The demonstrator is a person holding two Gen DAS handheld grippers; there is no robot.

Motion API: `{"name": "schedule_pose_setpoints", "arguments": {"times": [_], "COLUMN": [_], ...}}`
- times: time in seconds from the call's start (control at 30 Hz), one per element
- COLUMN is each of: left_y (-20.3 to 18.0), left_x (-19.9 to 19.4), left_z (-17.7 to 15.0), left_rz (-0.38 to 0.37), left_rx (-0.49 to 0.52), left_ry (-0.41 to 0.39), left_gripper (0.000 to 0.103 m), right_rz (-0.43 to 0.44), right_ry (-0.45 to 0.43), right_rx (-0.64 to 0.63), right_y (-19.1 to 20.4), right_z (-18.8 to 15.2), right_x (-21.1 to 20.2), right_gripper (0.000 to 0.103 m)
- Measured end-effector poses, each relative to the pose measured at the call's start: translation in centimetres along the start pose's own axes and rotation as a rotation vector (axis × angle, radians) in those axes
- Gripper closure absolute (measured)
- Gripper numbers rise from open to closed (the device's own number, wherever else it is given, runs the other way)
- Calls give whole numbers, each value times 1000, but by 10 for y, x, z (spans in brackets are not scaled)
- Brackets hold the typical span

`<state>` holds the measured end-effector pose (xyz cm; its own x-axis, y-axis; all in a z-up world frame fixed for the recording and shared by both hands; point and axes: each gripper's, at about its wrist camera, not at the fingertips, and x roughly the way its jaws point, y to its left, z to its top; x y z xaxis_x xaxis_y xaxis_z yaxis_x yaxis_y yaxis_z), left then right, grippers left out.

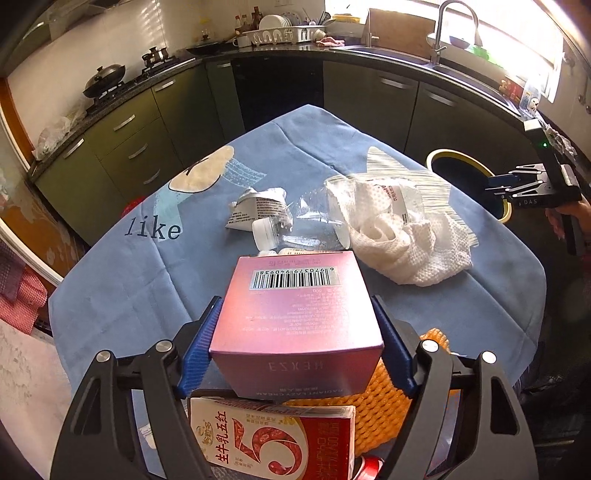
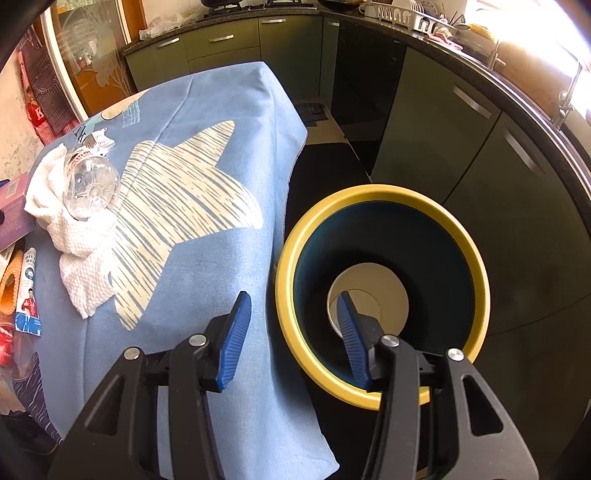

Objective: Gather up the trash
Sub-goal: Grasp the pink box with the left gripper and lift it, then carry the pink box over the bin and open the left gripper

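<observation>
My left gripper [image 1: 295, 325] is shut on a pink cream box [image 1: 295, 314] and holds it above the blue tablecloth [image 1: 129, 277]. Under it lie a red milk carton [image 1: 273, 439] and orange foam netting [image 1: 388, 406]. Farther on lie a crumpled paper carton [image 1: 255, 206], a clear plastic bottle [image 1: 295, 225] and a white paper towel [image 1: 402, 240]. My right gripper [image 2: 291, 314] is open and empty over the near rim of the yellow-rimmed trash bin [image 2: 380, 195], beside the table. It also shows in the left wrist view [image 1: 502, 184]. The bin [image 1: 439, 155] holds a white disc at its bottom.
Dark green kitchen cabinets [image 1: 369, 96] and a black counter curve round the table. A sink with a tap [image 1: 443, 29] and a dish rack [image 1: 284, 33] stand at the back. A sachet [image 2: 27, 291] and netting [image 2: 9, 284] lie at the table's near left edge.
</observation>
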<state>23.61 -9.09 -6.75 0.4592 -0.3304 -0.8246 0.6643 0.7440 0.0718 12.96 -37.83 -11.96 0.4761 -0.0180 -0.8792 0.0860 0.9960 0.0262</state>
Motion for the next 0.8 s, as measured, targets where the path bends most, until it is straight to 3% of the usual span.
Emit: {"name": "schedule_pose_setpoints", "arguments": {"times": [0.23, 0.4, 0.57, 0.8], "left_y": [-34, -82, -149, -256], "left_x": [-31, -32, -7, 63], "left_z": [27, 64, 114, 171], "left_rz": [-14, -94, -217, -296], "left_rx": [53, 123, 215, 357], "left_ry": [-64, -82, -67, 13], "left_gripper": [26, 26, 26, 26], "right_rz": [-18, -49, -104, -140], "right_ry": [-46, -77, -98, -103], "right_rx": [48, 108, 185, 280], "right_y": [-20, -49, -90, -135], "right_z": [-11, -32, -60, -101], "right_x": [-19, -35, -51, -62], "right_gripper": [57, 57, 57, 57]}}
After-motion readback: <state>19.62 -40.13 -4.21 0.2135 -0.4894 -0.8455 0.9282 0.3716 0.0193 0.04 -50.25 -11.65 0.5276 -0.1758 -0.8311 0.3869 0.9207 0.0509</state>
